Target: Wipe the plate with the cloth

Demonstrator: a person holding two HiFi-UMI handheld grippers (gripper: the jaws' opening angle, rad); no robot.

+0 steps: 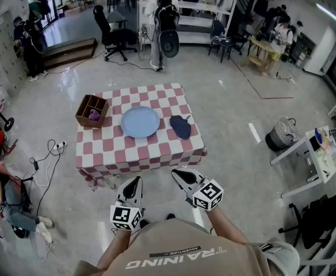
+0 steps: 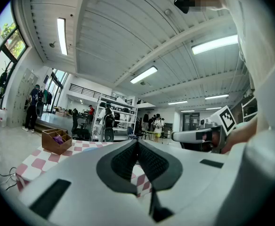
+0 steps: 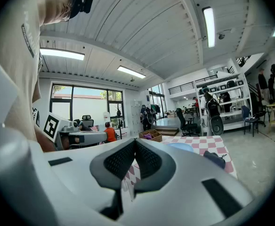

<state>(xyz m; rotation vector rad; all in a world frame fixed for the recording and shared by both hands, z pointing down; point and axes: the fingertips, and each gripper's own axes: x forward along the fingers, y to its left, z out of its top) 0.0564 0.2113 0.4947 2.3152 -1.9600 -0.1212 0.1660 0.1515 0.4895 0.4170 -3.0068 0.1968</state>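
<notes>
Not started: round pale-blue plate [image 1: 140, 122] sits on the red-and-white checked tabletop [image 1: 156, 154], dark navy cloth [image 1: 180, 126] just right of the plate, untouched. My left claw [image 1: 134, 180] and right claw [image 1: 179, 175] are both closed, empty, well short of the plate. 2 steps left: grab cloth, wipe.

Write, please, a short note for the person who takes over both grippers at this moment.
Left gripper: shut, empty, in front of the table's near edge.
Right gripper: shut, empty, also short of the table.
Things: the blue plate lies mid-table. The dark cloth lies beside it on the right, and the wooden box stands on the left.
Done: nothing; the cloth is not picked up.
Left: take the cloth and wipe the plate.
</notes>
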